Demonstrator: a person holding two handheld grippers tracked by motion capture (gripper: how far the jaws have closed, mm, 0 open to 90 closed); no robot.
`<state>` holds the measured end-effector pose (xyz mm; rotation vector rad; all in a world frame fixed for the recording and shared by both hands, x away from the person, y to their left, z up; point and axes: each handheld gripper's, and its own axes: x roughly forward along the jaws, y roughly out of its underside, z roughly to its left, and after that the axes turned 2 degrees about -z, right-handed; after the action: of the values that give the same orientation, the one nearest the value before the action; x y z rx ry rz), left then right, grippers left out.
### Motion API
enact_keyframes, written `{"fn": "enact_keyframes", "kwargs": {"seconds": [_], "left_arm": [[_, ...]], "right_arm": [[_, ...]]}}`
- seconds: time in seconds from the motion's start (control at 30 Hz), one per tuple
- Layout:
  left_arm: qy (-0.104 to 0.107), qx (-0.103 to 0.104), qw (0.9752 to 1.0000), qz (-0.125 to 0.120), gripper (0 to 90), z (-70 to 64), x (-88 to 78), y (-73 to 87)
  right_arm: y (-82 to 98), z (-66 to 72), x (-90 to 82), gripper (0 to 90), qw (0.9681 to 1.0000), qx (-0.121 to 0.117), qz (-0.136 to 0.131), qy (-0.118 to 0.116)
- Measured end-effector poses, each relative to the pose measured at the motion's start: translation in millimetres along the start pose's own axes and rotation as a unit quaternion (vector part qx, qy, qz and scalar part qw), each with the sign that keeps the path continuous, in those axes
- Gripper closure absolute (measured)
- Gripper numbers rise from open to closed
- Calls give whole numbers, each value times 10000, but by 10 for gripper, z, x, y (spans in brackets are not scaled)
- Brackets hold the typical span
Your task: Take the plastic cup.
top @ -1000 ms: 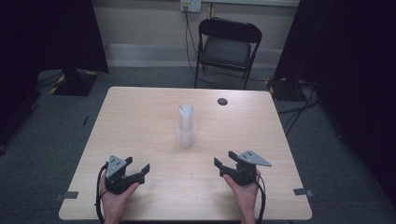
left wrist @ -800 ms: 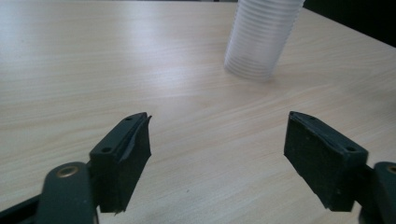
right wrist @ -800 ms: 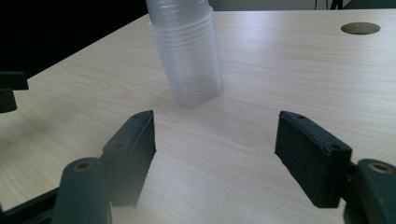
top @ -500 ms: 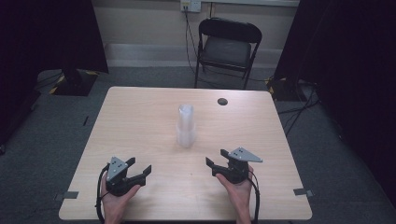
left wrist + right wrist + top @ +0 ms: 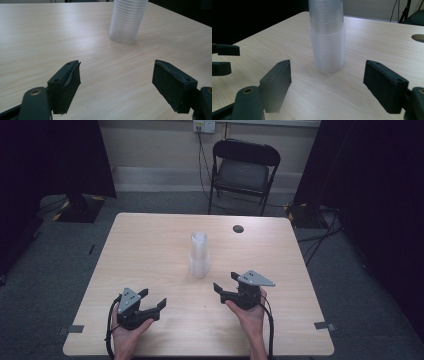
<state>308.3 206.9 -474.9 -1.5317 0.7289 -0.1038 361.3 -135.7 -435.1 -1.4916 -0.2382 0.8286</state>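
A stack of clear plastic cups (image 5: 199, 255) stands upside down near the middle of the wooden table (image 5: 150, 245). My right gripper (image 5: 225, 281) hovers just to the right of the cups and in front of them, pointing at the stack (image 5: 327, 37); its jaws have just been opening and stand open with nothing between them. My left gripper (image 5: 152, 298) rests near the table's front left, open and empty, with the stack (image 5: 127, 21) ahead of it and to the right.
A small dark round hole (image 5: 238, 228) sits in the table top at the back right. A black folding chair (image 5: 245, 170) stands behind the table. Tape marks (image 5: 322, 325) lie on the floor by the front corners.
My right gripper has moved left and forward toward the cup stack, lifting a little, and its jaws have spread apart. The left gripper has hardly moved.
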Motion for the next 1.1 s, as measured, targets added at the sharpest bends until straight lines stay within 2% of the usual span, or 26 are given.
{"fn": "enact_keyframes", "kwargs": {"seconds": [0.13,0.33,0.43,0.57,0.8,1.0,1.03,1.1], "left_arm": [[46,34,10000,59,197,-26,20,-8],[44,170,9998,74,160,-80,37,-33],[172,215,9996,8,156,-108,57,-50],[220,204,9995,-125,160,-144,85,-69],[304,230,9992,-101,162,-178,109,-84],[362,179,9991,-110,162,-191,110,-87],[425,270,9987,-115,162,-234,97,-87],[448,292,9985,-120,162,-246,99,-87]], "right_arm": [[-55,15,39,213,9999,6,-3,-133],[-190,73,109,206,9996,-148,-92,-207],[-243,70,182,202,9994,-172,-68,-289],[-311,84,262,202,9990,-287,-33,-334],[-454,98,353,172,9986,-410,-57,-335],[-541,96,391,169,9984,-393,-150,-380],[-576,96,408,169,9982,-413,-162,-404],[-614,89,434,165,9979,-435,-198,-437]]}}
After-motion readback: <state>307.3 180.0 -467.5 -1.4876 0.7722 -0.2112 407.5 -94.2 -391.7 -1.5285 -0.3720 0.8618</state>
